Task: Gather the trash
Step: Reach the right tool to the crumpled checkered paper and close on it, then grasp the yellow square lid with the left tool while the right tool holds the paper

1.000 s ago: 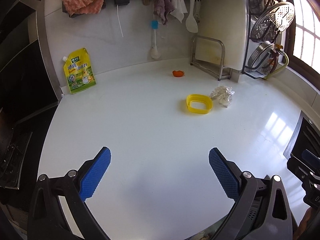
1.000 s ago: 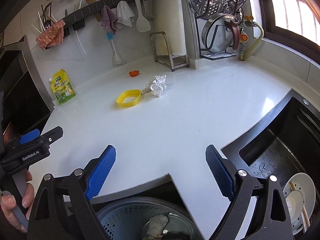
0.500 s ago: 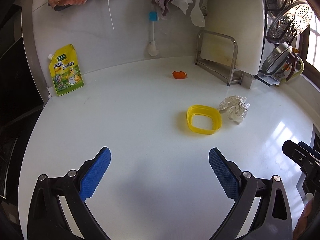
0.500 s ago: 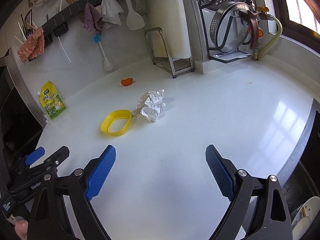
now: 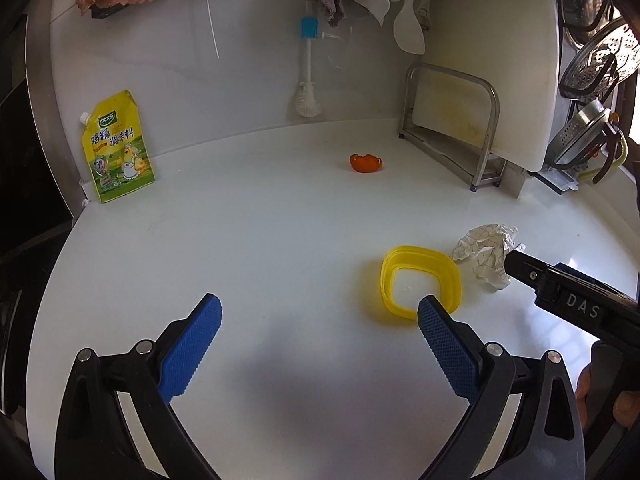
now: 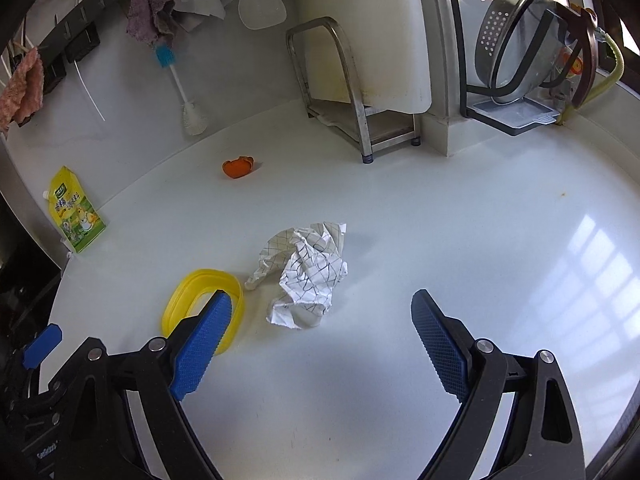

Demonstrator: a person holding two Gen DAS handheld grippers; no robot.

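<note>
A crumpled checked paper ball [image 6: 308,276] lies on the white counter, just ahead of my open right gripper [image 6: 320,332]; it also shows in the left wrist view [image 5: 488,256]. A yellow plastic ring [image 5: 420,280] lies left of the paper, just ahead of my left gripper's right finger; it also shows in the right wrist view [image 6: 200,300]. An orange peel piece [image 5: 365,162] lies farther back, seen too in the right wrist view [image 6: 238,167]. My left gripper [image 5: 320,336] is open and empty.
A yellow seasoning pouch [image 5: 117,148] leans on the back wall at left. A metal stand [image 6: 352,120] holds a white cutting board at the back. A rack with steel strainers [image 6: 516,40] stands at the far right. Cloths and utensils hang on the wall rail.
Both grippers have moved forward over the counter toward the yellow ring and paper ball, which now look larger and closer. Both stay open.
</note>
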